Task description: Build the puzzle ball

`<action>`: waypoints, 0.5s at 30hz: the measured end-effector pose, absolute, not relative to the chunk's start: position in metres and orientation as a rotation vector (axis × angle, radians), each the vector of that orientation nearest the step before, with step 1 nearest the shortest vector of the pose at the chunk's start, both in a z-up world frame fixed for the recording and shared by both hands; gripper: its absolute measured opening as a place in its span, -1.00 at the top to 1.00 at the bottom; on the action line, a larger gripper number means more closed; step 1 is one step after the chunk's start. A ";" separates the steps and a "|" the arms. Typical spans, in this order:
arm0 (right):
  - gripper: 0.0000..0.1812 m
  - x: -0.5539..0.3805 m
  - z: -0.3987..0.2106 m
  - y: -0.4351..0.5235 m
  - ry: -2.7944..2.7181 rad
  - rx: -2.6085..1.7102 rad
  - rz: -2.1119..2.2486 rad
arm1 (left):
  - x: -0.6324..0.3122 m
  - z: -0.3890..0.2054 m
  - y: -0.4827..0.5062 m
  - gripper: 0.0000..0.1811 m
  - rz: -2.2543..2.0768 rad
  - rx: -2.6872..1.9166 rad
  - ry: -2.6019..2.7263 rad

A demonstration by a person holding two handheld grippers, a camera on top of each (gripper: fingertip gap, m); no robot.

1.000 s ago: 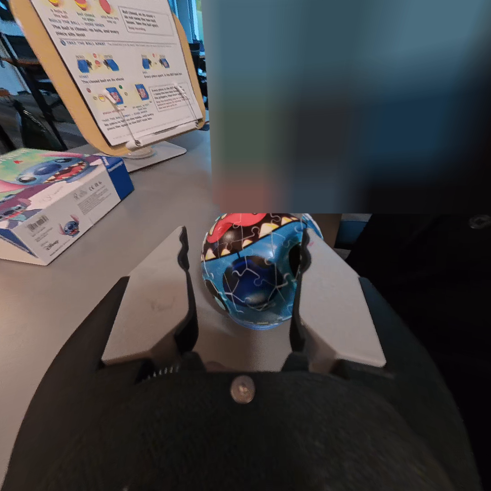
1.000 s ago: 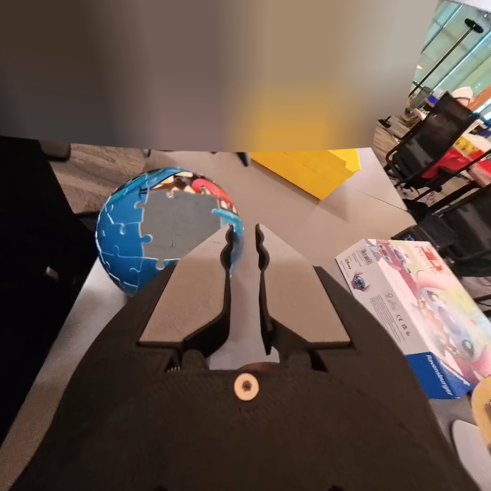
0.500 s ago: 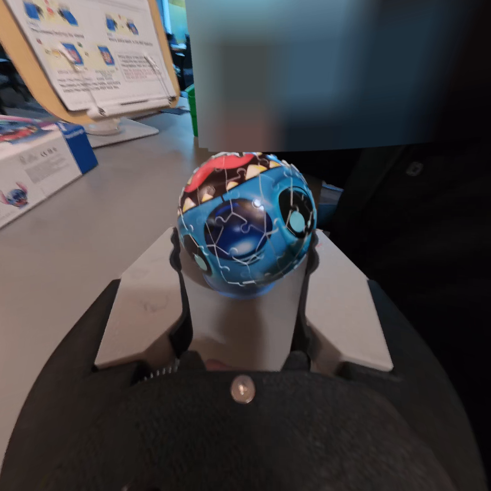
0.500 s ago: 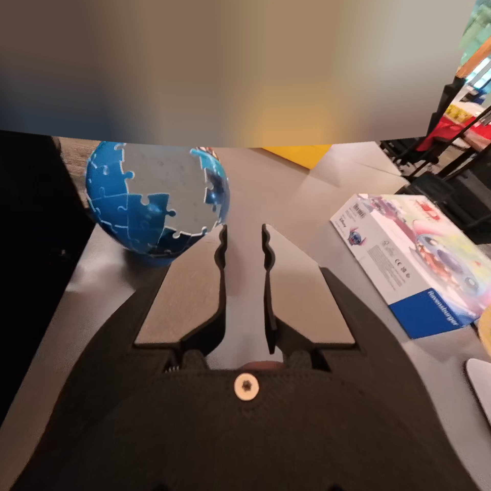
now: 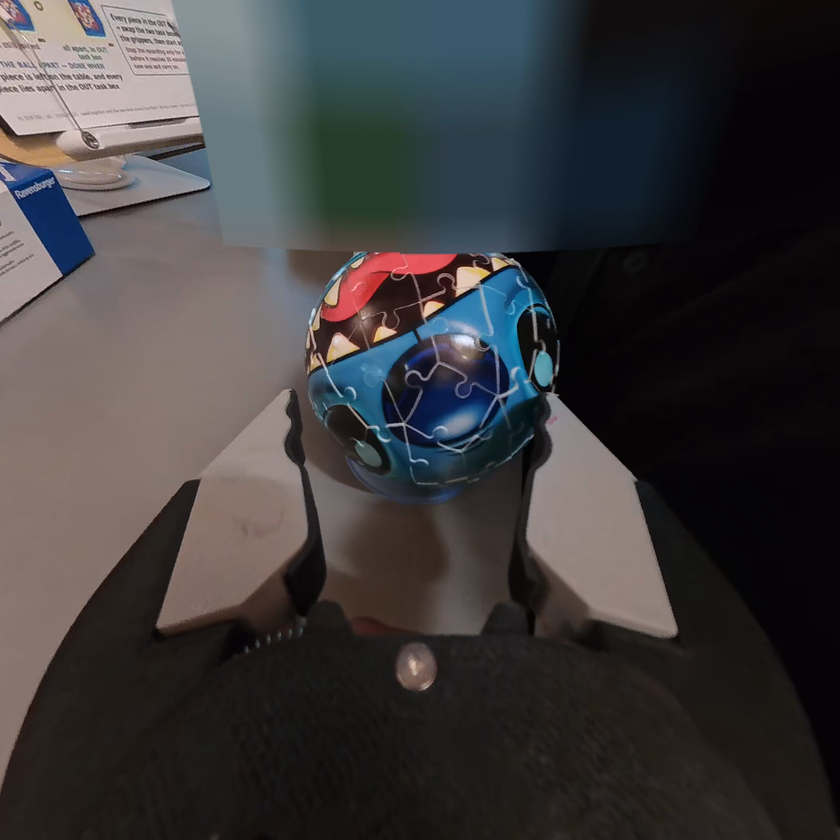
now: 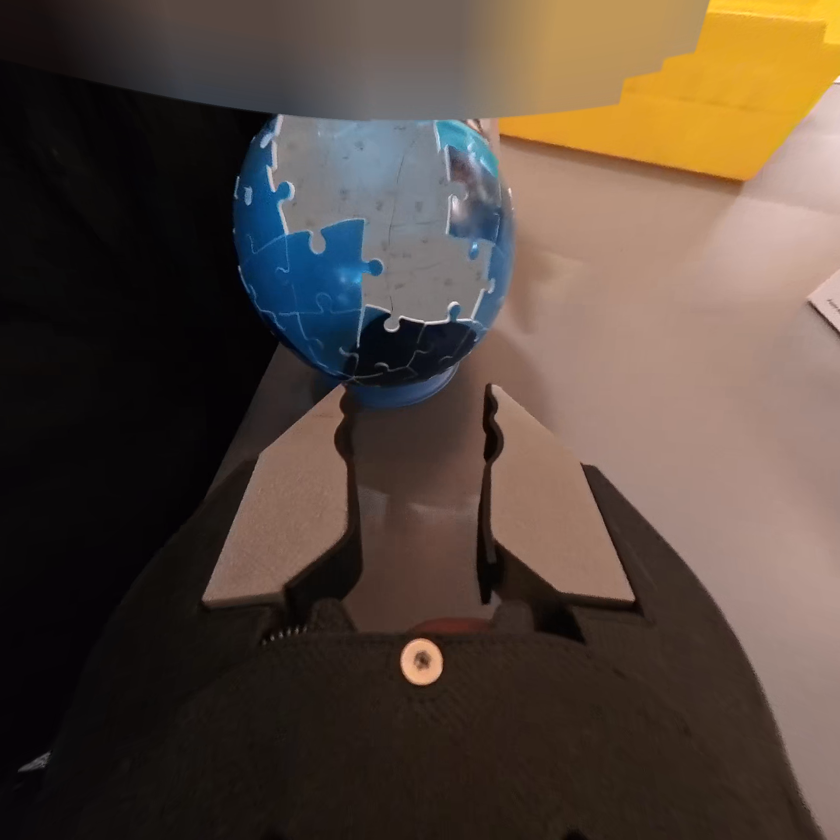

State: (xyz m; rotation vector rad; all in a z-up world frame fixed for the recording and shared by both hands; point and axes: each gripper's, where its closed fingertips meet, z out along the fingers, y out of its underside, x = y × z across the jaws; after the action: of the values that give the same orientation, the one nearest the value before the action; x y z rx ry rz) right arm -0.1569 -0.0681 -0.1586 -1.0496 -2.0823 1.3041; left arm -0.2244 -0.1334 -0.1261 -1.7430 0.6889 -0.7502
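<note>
Table: grey surface filling the left and middle of the left wrist view; in the right wrist view it runs from centre to the right edge.
Yellow box: upper right of the right wrist view, on the table, well behind the ball.
Puzzle carton: white with a blue end panel, at the left edge of the left wrist view.
Instruction sheet stand: upper left of the left wrist view, a printed sheet propped on a white base.
Puzzle ball: sits at frame centre on a low blue ring base, close to the table's edge with a dark area beside it. One side is finished: blue face, big dark-blue glossy nose, black eyes, and above them a black mouth with cream teeth and a red tongue. The other side, seen in the right wrist view, has a large gap of missing pieces showing the pale grey inner faces of the far pieces; blue and navy pieces border the gap at left and below.
Left gripper: released, jaws spread wide. The ball's lower half lies between the fingertips; the right fingertip is at the ball's side, though contact cannot be told, and the left one stands clear of it.
Right gripper: released and empty, jaws apart, tips just short of the ball's base, with the ball directly above them in the frame.
</note>
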 end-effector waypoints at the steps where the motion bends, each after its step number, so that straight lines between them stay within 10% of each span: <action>1: 0.42 -0.158 -0.159 -0.070 -2.081 -1.049 1.320 | -0.224 -0.126 -0.133 -0.11 -0.758 -1.742 0.691; 15: 0.38 -0.161 -0.156 -0.087 -2.111 -0.959 1.416 | -0.221 -0.125 -0.137 -0.06 -0.811 -1.680 0.701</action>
State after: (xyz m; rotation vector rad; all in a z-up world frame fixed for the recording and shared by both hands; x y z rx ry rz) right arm -0.1611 -0.0866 -0.1556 -0.9590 -2.1111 1.4156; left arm -0.2213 -0.1371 -0.1250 -1.6803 0.7006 -0.8107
